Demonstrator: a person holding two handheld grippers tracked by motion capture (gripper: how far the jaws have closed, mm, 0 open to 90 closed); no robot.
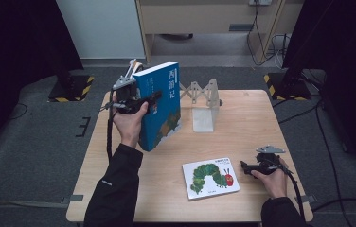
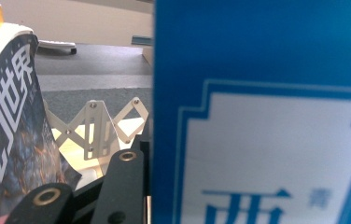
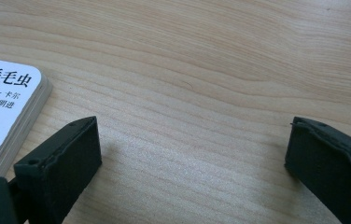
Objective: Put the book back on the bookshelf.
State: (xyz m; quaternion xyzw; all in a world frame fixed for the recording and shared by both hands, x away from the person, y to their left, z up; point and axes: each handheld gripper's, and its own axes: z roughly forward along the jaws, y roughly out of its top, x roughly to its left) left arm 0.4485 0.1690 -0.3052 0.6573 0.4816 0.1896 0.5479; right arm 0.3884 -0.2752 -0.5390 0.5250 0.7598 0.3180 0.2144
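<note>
Two jaws of the left gripper (image 1: 151, 98) are clamping the blue book (image 1: 159, 106) between them; the right gripper (image 3: 190, 154) is standing wide open beside the caterpillar book (image 3: 1, 112).

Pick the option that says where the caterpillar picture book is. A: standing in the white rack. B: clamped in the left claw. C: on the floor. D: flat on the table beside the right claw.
D: the caterpillar picture book lies flat on the table, just left of the open right claw, untouched.
</note>
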